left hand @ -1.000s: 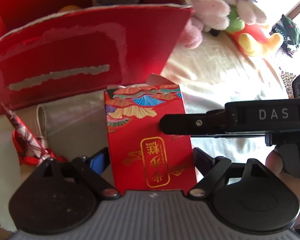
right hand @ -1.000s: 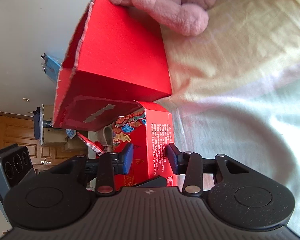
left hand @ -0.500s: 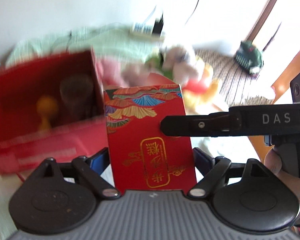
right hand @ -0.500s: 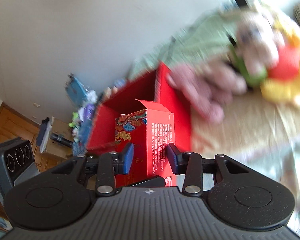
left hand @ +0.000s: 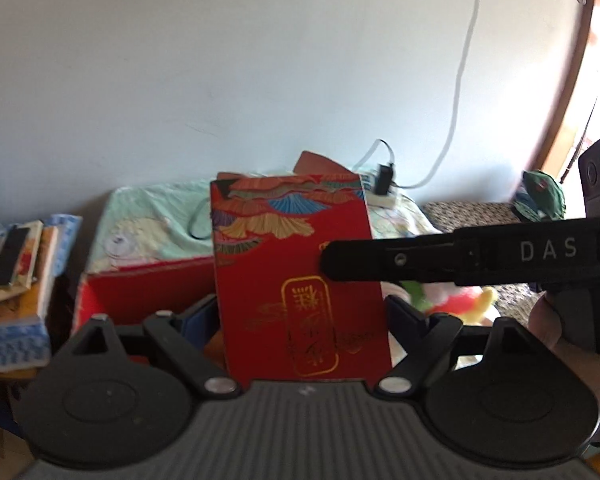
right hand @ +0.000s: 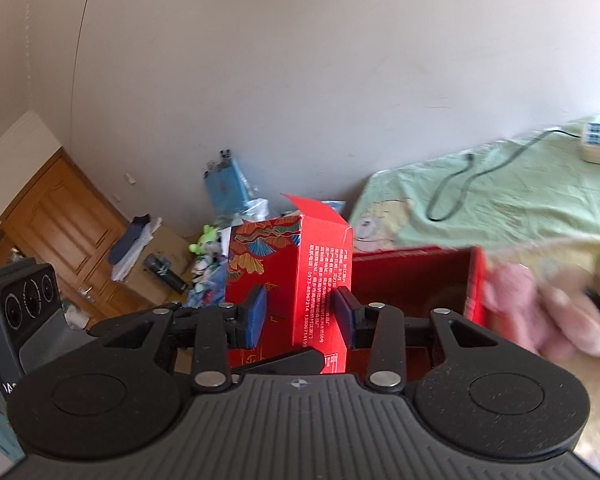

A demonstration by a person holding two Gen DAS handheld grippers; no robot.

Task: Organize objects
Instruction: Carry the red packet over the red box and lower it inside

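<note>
Red carton (left hand: 296, 276), printed with fan patterns and a gold seal, is standing upright at the centre of both views, its top flap open. In the right wrist view the right hand-held gripper (right hand: 300, 314) is pinching the carton across its narrow sides, its blue pads (right hand: 256, 316) pressing against the cardboard. In the left wrist view the left hand-held gripper (left hand: 300, 316) is sitting wide apart, its fingers flanking the carton; whether they are touching it is unclear. Behind the carton, an open red box (right hand: 416, 276) is lying on a bed (right hand: 520, 204) covered in pale green cloth. Plush toys (right hand: 548, 312) are blurring at the right edge.
</note>
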